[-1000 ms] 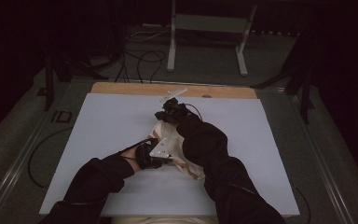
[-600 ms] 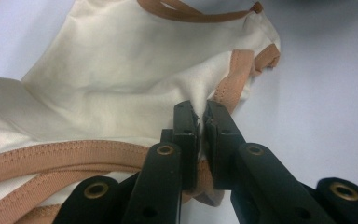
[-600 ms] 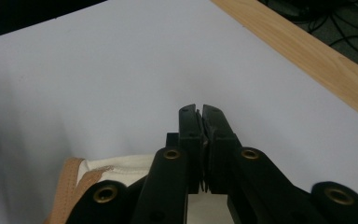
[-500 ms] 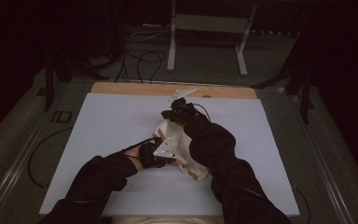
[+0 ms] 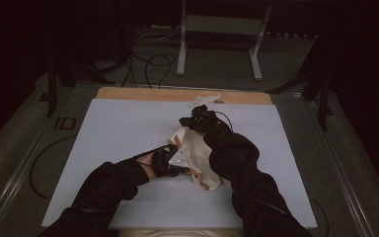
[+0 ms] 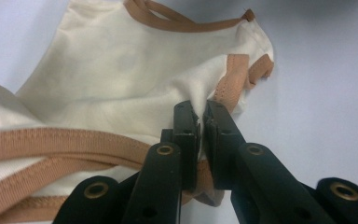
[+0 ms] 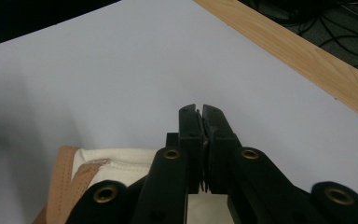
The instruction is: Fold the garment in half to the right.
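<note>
A cream cloth garment (image 5: 197, 153) with tan trim lies crumpled on the white board (image 5: 128, 128), between my two hands. My left gripper (image 5: 188, 165) is at its near left side; in the left gripper view it (image 6: 199, 109) is shut on a fold of the cream cloth (image 6: 121, 70) beside a tan strap (image 6: 51, 144). My right gripper (image 5: 190, 121) holds the far end, with a strip of cloth rising to it. In the right gripper view its jaws (image 7: 200, 109) are pressed together, with the cloth's (image 7: 107, 163) hem showing below and beside them.
A wooden strip (image 5: 182, 95) runs along the board's far edge, also seen as the wooden strip (image 7: 307, 51) ahead of the right gripper. Beyond it, cables (image 5: 153, 64) and a metal stand (image 5: 217, 44) are on the dark floor. The board has bare room left and right of the cloth.
My right hand has shifted a little to the right and away, drawing the far end of the cloth along. The left hand has stayed in place, still gripping.
</note>
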A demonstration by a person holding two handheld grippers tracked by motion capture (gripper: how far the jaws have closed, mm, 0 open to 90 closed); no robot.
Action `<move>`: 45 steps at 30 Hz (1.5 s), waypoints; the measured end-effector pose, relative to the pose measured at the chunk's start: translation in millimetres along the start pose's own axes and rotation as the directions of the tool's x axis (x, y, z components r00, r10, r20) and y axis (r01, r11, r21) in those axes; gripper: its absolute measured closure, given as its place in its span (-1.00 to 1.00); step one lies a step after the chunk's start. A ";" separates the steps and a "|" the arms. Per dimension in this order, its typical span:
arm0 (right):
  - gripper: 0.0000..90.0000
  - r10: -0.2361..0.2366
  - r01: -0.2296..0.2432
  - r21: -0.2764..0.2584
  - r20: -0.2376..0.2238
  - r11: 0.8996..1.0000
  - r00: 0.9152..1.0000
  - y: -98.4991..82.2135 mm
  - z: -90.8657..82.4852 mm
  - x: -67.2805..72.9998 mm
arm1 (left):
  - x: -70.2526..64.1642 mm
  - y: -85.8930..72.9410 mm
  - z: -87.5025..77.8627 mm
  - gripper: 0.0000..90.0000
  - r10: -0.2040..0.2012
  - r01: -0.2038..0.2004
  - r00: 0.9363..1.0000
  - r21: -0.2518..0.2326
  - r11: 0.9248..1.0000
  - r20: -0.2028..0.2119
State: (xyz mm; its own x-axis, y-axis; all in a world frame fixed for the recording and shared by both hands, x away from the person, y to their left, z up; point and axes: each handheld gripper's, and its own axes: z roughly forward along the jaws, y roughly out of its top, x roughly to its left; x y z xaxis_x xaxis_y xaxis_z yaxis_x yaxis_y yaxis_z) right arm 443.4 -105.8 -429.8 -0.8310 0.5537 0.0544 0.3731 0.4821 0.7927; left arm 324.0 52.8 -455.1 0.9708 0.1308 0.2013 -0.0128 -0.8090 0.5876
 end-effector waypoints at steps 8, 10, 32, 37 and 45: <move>0.95 0.024 -0.024 -0.008 0.012 1.000 1.000 -13.4 -10.8 -8.3 | -0.9 8.3 6.8 0.89 0.032 -0.032 0.999 0.054 0.998 0.017; 0.95 0.029 -0.029 -0.006 0.016 1.000 0.999 -17.3 -12.7 -9.7 | -0.8 9.9 8.6 0.89 0.038 -0.040 0.999 0.071 0.997 0.025; 0.95 0.085 -0.084 -0.044 0.030 0.996 0.996 -52.1 -32.7 -26.1 | -4.7 37.7 34.2 0.88 0.072 -0.082 0.994 0.127 0.988 0.077; 0.95 0.098 -0.095 -0.056 0.041 0.994 0.994 -59.6 -37.5 -30.7 | -6.6 42.2 41.4 0.88 0.073 -0.085 0.994 0.137 0.987 0.087; 0.94 0.111 -0.108 -0.058 0.053 0.992 0.992 -70.7 -42.0 -36.9 | -7.5 48.2 50.4 0.88 0.071 -0.085 0.993 0.149 0.985 0.097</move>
State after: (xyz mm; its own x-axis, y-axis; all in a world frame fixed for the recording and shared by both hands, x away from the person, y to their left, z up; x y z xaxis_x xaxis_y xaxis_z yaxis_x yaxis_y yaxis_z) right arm 430.4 -188.9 -462.4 -0.7612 0.6392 0.1098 0.4361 0.3792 0.8161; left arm 328.3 -16.0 -467.8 0.9860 0.0167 0.1660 -0.0598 -0.8936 0.4450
